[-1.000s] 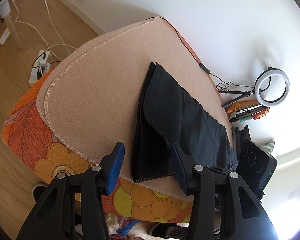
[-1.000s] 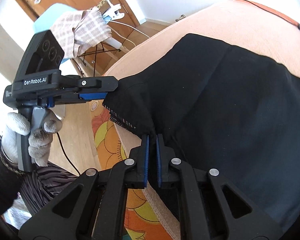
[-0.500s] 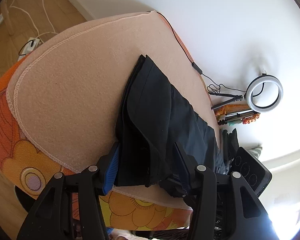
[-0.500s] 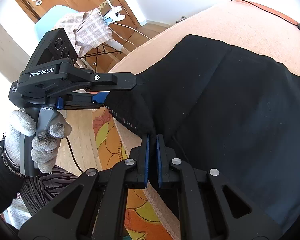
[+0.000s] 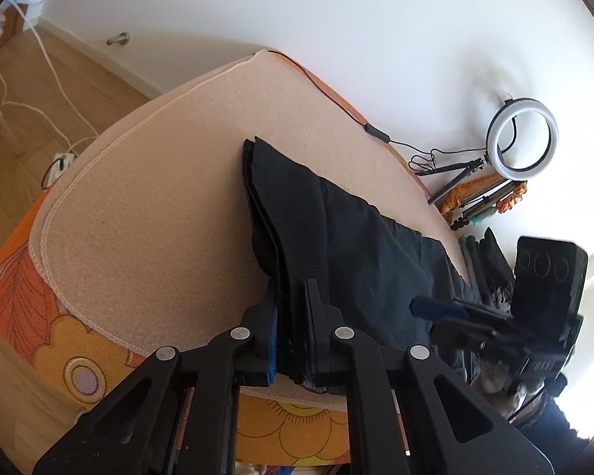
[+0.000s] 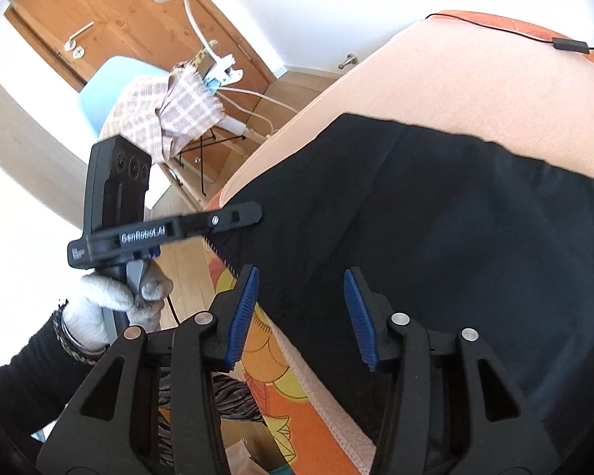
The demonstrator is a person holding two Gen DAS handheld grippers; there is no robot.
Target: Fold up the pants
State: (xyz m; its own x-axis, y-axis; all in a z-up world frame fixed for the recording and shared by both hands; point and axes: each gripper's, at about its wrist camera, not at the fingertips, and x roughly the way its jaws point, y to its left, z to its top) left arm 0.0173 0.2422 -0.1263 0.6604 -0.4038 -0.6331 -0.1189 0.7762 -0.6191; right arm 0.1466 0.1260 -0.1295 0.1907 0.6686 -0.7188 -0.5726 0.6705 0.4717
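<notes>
pants [image 5: 360,245]: black, smooth, folded lengthwise on a peach fleece blanket [image 5: 158,206], stacked hem edges between the left fingers
left gripper [image 5: 293,316]: clenched on the hem
right gripper [image 6: 301,308]: fingers opening, ribbed blue pads off the cloth below

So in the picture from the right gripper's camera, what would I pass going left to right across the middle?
Gloved hand → left gripper, pinching the hem → black pants spread on the peach blanket.
</notes>
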